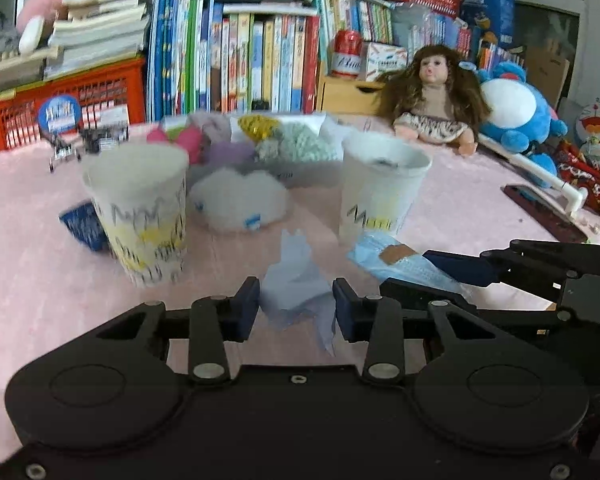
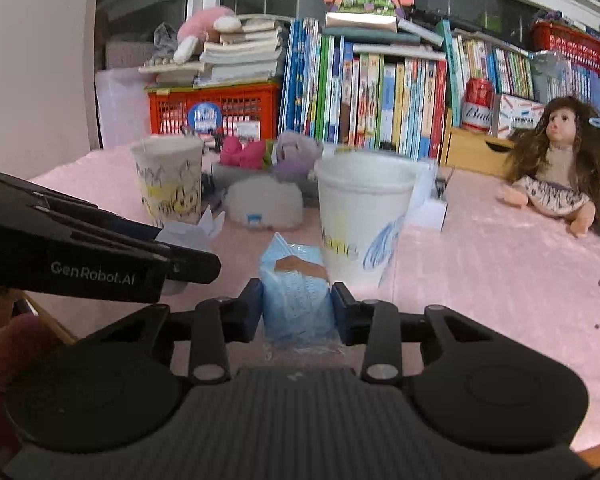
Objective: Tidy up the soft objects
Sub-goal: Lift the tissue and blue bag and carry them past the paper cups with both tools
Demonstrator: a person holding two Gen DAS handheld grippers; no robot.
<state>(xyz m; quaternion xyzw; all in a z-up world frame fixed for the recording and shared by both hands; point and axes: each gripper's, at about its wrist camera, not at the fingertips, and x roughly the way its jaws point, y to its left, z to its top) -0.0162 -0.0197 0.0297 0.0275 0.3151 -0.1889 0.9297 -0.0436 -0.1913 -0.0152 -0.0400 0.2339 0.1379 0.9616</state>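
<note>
- Left gripper: jaws closed on a crumpled pale lilac tissue, both pads against its sides — the tissue is held just above the pink plush tablecloth.
- Right gripper: jaws clamped on a light blue face mask in a clear plastic wrapper; in the left wrist view it enters from 3 o'clock with the mask at its tip.
- Receptacles: two white paper cups with scribbled marks — one at 10 o'clock of the tissue, the other at 1 o'clock. Their contents cannot be made out.
- Remaining loose: a white fluffy plush item with a blue tag lies between the cups; a clear box of coloured pom-poms and bows sits behind it at 12 o'clock.
- Progress, as judged: early to middle. Two soft items are gripped but not yet deposited; the plush item is untouched.
</note>
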